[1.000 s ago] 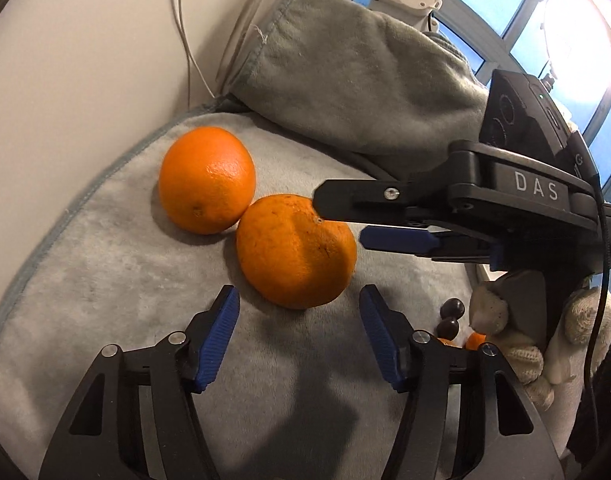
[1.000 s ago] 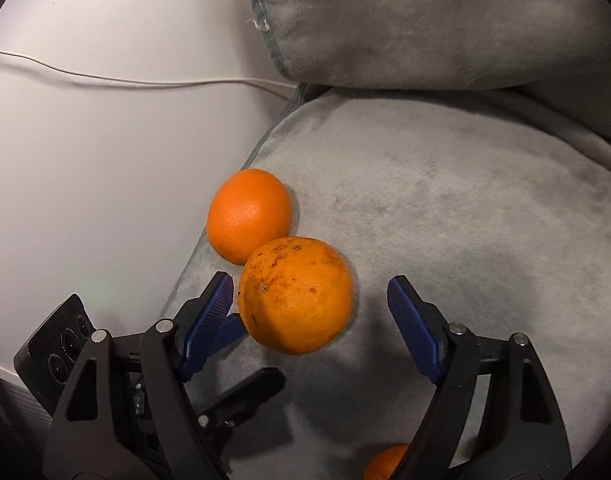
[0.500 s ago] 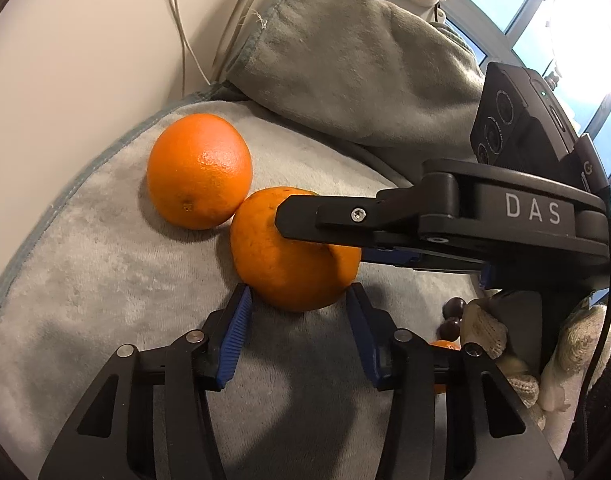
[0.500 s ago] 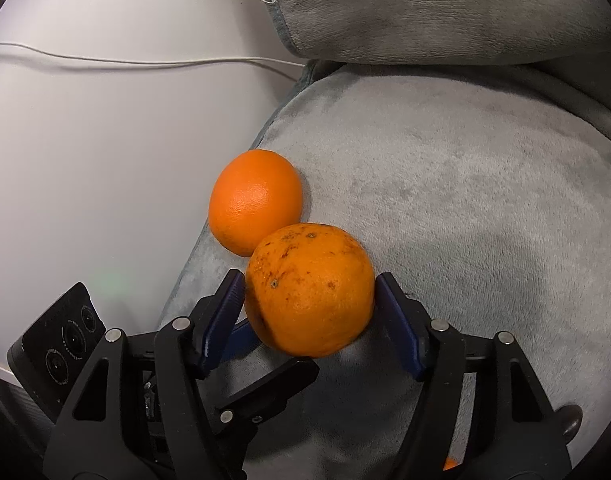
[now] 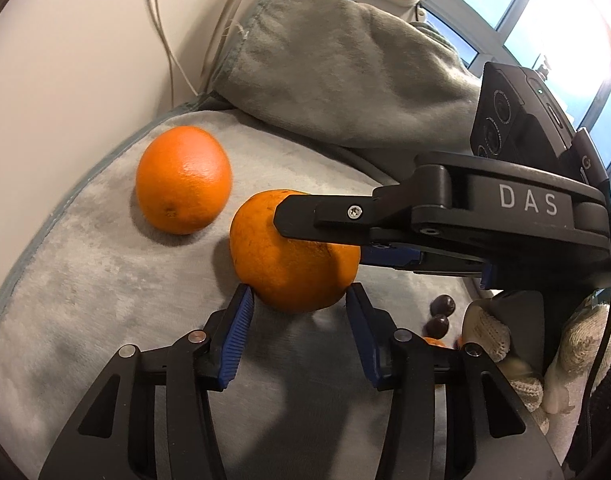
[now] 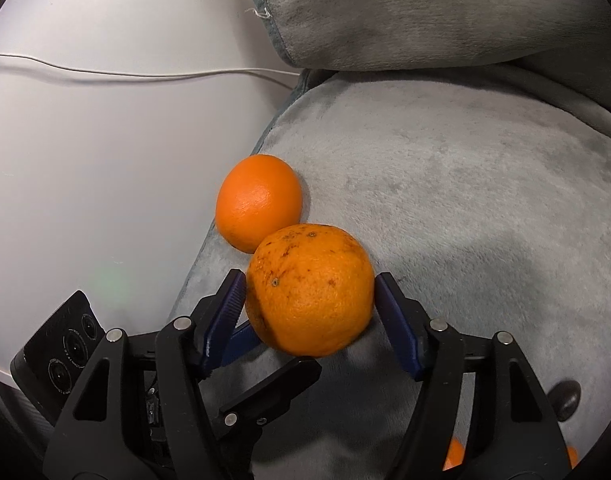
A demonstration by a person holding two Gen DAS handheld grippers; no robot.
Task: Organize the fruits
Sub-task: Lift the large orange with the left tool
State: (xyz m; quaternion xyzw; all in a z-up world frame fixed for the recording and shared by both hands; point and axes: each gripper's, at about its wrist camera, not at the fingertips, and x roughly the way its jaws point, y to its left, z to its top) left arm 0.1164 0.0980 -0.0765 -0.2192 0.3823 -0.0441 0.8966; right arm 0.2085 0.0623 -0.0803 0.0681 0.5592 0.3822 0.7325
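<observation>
A soft grey plush blanket (image 6: 465,184) covers the surface, with a folded grey roll of the same cloth (image 5: 337,72) at its far edge. On the blanket, the right tool (image 6: 309,292) has its blue pads clamped on the sides of a speckled round orange (image 6: 309,288). The left tool (image 5: 297,308) has closed until its pad tips press the same orange's near underside. A smooth, brighter orange (image 5: 183,184) lies just beyond to the left. Two small dark round fruits (image 5: 439,316) lie at near right.
</observation>
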